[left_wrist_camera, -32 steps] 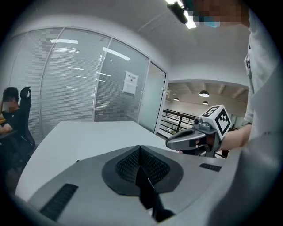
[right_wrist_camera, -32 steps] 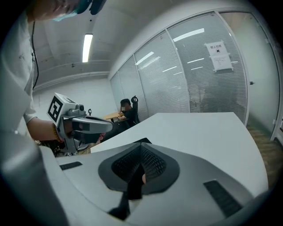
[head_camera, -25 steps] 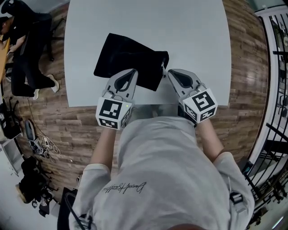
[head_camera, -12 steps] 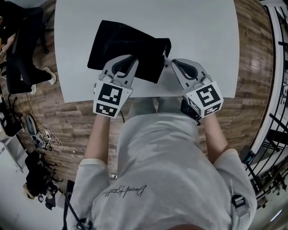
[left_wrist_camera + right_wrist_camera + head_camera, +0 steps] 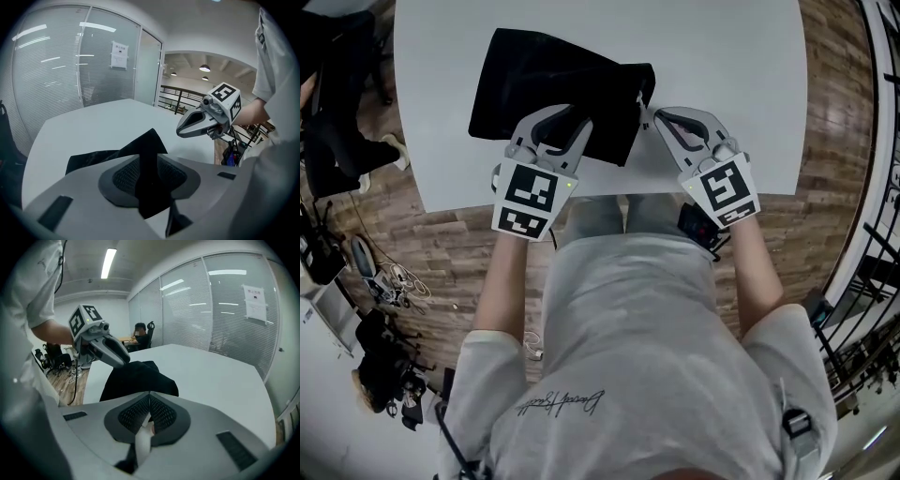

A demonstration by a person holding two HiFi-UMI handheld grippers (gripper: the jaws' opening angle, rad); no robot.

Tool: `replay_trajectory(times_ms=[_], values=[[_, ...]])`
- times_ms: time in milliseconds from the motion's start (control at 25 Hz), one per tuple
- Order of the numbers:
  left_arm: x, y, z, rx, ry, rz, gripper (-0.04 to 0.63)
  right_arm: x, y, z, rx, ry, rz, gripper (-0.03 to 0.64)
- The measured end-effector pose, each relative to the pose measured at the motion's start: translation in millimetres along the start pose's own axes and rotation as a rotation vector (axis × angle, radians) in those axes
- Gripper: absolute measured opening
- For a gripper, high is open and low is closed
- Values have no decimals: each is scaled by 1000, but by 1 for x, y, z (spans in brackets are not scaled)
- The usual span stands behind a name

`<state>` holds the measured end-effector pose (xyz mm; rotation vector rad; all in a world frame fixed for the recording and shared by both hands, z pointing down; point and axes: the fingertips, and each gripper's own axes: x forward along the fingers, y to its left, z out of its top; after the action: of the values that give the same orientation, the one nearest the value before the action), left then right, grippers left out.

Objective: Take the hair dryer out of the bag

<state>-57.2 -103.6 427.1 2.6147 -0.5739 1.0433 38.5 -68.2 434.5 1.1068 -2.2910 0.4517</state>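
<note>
- Overhead, in the head view, a black bag (image 5: 548, 80) is seen lying on the near left part of a white table (image 5: 722, 56).
- The left gripper (image 5: 572, 122) is laid over the bag's near edge, and the right gripper (image 5: 655, 116) is set against the bag's near right corner. Both are pointed away from the person and downwards.
- In the left gripper view, the jaws are shown standing wide apart, having just been opening. A fold of the bag's black cloth stands up in the gap between the pads.
- The rest of the bag is spread on the table just beyond the tips and to their left. The right gripper is seen further right, its tips together.
- In the right gripper view, the jaws are shown closed together on a white strip (image 5: 140, 441), which trails back from between the pads.
- The bag is heaped just beyond those tips, and the left gripper is lowered onto its left side.
- Whether the strip is joined to the bag cannot be told.
</note>
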Motion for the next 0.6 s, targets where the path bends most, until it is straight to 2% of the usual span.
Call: replay_trajectory(times_ms=[120, 240, 360, 440, 600], values=[[4, -4, -3, -24, 3, -14, 129, 8, -4, -10, -56, 25, 14, 25], [1, -10, 1, -64, -34, -25, 129, 14, -12, -19, -147, 48, 1, 25], [-4, -13, 5, -72, -59, -20, 127, 22, -16, -25, -220, 60, 20, 33], [-9, -12, 8, -84, -86, -8, 97, 30, -13, -28, -257, 62, 61, 65], [-18, -5, 12, -164, -148, 8, 27, 44, -4, -29, -319, 60, 158, 128]])
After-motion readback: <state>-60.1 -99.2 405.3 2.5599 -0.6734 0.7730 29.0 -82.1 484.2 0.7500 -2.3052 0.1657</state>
